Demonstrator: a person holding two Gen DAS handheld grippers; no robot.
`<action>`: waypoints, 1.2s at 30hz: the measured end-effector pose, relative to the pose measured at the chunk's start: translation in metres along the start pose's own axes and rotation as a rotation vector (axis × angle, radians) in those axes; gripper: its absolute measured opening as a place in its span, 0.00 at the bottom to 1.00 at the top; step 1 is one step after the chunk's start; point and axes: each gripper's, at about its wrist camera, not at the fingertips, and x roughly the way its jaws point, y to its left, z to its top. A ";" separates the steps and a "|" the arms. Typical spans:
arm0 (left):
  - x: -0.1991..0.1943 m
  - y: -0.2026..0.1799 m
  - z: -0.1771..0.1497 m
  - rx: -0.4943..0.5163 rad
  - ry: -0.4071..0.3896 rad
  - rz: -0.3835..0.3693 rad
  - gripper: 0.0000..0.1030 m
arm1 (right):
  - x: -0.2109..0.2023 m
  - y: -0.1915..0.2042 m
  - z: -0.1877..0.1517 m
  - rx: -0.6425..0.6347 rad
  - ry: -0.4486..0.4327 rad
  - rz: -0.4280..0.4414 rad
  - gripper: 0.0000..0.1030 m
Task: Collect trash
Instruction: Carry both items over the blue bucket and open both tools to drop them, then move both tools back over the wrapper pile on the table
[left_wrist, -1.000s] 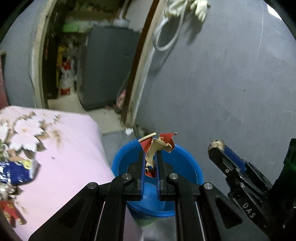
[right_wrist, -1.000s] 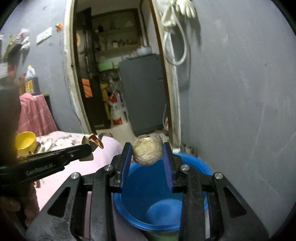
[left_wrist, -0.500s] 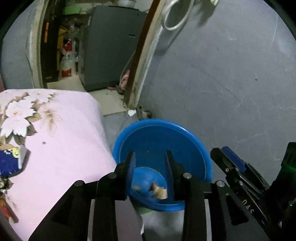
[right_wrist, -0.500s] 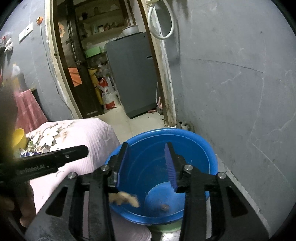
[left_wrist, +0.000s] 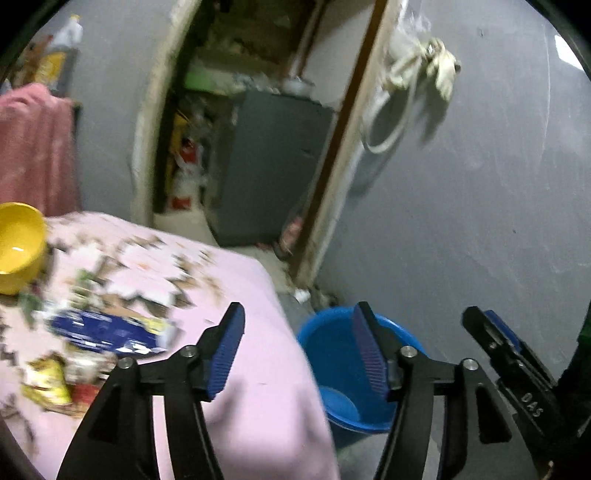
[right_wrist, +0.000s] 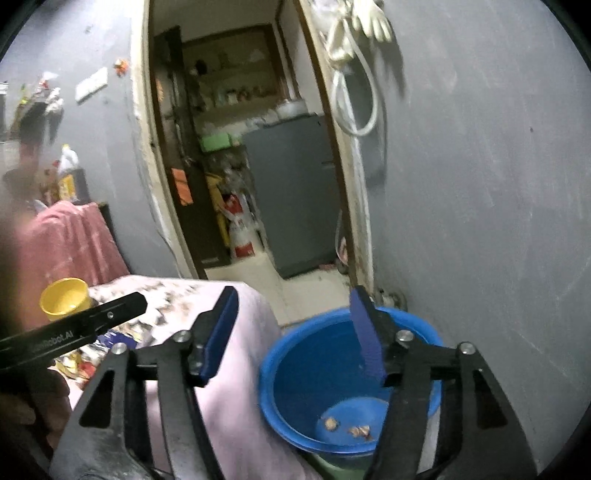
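Yellow bowl (left_wrist: 16, 247) (blurred) beside wrappers (left_wrist: 107, 334)

- Left gripper (left_wrist: 297, 352): a second ago clamped on a red-and-tan scrap above the blue bucket (left_wrist: 334, 363); jaws have just been opening, nothing between them now.
- Right gripper (right_wrist: 295, 334): earlier held a pale crumpled wad; jaws have just been opening, now empty.
- Scraps (right_wrist: 347, 426) now lie on the bucket floor.
- Left wrist view has swung toward the pink bedspread (left_wrist: 266, 369); blue wrapper (left_wrist: 107, 334) and yellow bowl (left_wrist: 18, 247) now show.
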 end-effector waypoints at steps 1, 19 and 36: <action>-0.007 0.004 0.002 0.001 -0.018 0.016 0.60 | -0.005 0.006 0.002 -0.006 -0.016 0.009 0.87; -0.140 0.096 -0.026 -0.028 -0.279 0.313 0.96 | -0.045 0.121 -0.002 -0.080 -0.171 0.200 1.00; -0.152 0.158 -0.062 -0.083 -0.221 0.412 0.96 | -0.016 0.197 -0.046 -0.215 -0.057 0.315 1.00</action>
